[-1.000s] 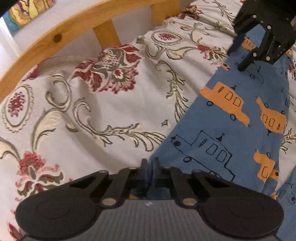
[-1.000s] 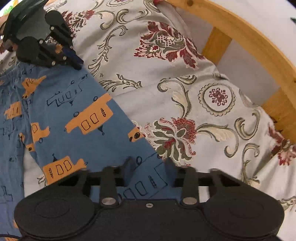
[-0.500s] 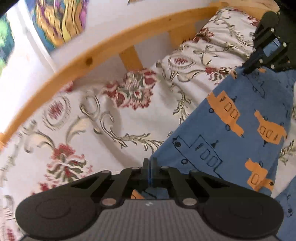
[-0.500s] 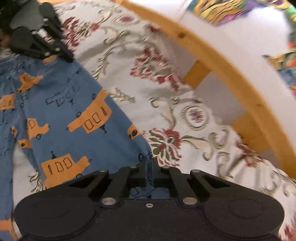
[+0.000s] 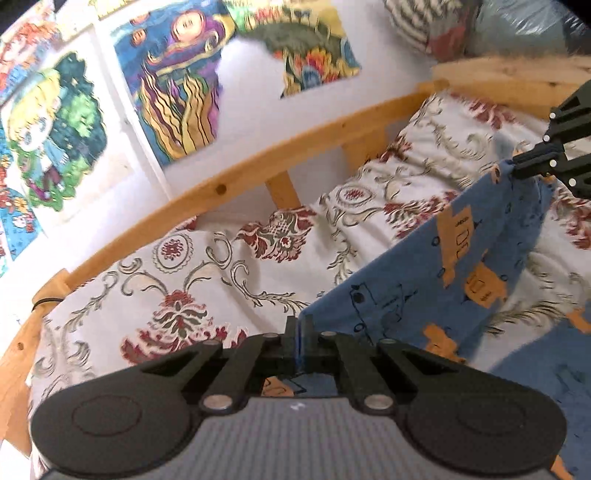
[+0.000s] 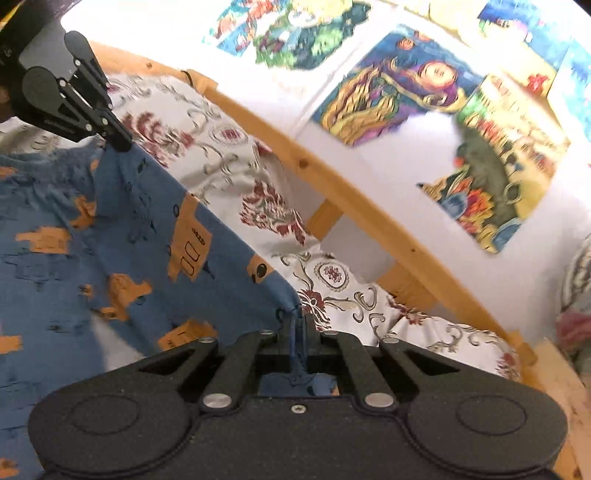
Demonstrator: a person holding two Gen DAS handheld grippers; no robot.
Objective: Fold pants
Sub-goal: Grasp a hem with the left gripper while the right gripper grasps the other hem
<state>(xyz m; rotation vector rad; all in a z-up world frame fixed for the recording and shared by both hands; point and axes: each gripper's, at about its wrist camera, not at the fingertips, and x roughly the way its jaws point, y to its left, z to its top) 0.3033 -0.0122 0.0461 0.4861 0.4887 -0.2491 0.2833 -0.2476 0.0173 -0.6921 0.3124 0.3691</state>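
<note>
Blue pants (image 5: 436,288) printed with orange vehicles hang in a taut band above a floral bedspread (image 5: 177,280). My left gripper (image 5: 300,325) is shut on one corner of their edge. In the right wrist view the same pants (image 6: 122,236) stretch away to the left, and my right gripper (image 6: 297,325) is shut on the opposite corner, blue cloth bunched between its jaws. Each view shows the other gripper at the cloth's far end: the right gripper (image 5: 517,164) at the right edge, the left gripper (image 6: 123,144) at upper left.
A curved wooden bed rail (image 5: 258,173) runs behind the bedspread, and it also crosses the right wrist view as a rail (image 6: 332,184). Colourful posters (image 5: 177,74) hang on the white wall beyond. Striped bedding (image 5: 417,26) sits at the bed's far end.
Both grippers have lifted the pants' edge off the bedspread and swung upward, bringing wall and posters into view. The right gripper's jaws closed on the cloth; the fabric now hangs taut between them.
</note>
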